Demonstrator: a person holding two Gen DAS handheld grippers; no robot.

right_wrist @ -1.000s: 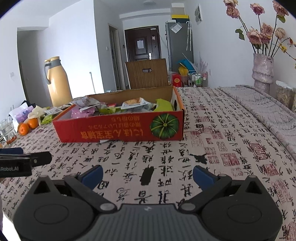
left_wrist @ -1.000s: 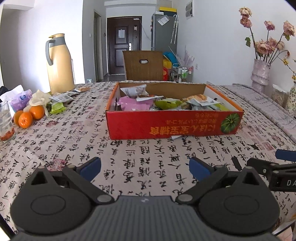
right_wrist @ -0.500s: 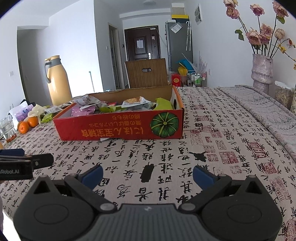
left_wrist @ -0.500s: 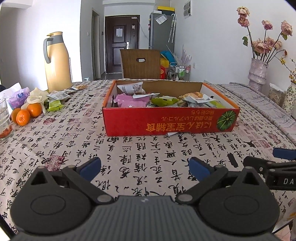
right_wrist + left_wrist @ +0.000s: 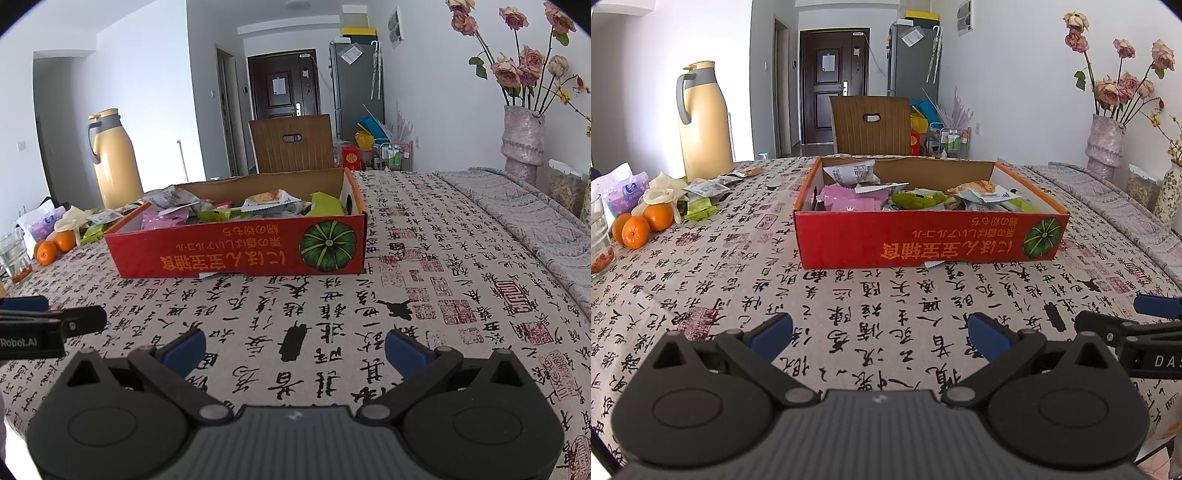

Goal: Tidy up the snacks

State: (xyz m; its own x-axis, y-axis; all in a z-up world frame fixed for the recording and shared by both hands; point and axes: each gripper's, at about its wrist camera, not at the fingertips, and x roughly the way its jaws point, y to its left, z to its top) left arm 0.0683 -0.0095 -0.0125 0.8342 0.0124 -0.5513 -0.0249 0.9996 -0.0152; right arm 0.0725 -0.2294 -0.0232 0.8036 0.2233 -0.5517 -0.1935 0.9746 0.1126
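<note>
Both wrist cameras sit low over the table (image 5: 738, 280), facing the distant door; each frames the red box (image 5: 923, 240) mid-frame, the right view from farther right.

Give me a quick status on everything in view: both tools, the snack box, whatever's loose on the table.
left tool: open, holding nothing, above the tablecloth
right tool: open, holding nothing
red box: open-topped, upright, partly filled with snack packets
loose snack packets: outside the box, lying by the flask
oranges: loose on the table, left side
yellow flask: upright, lid on
glass: upright
</note>
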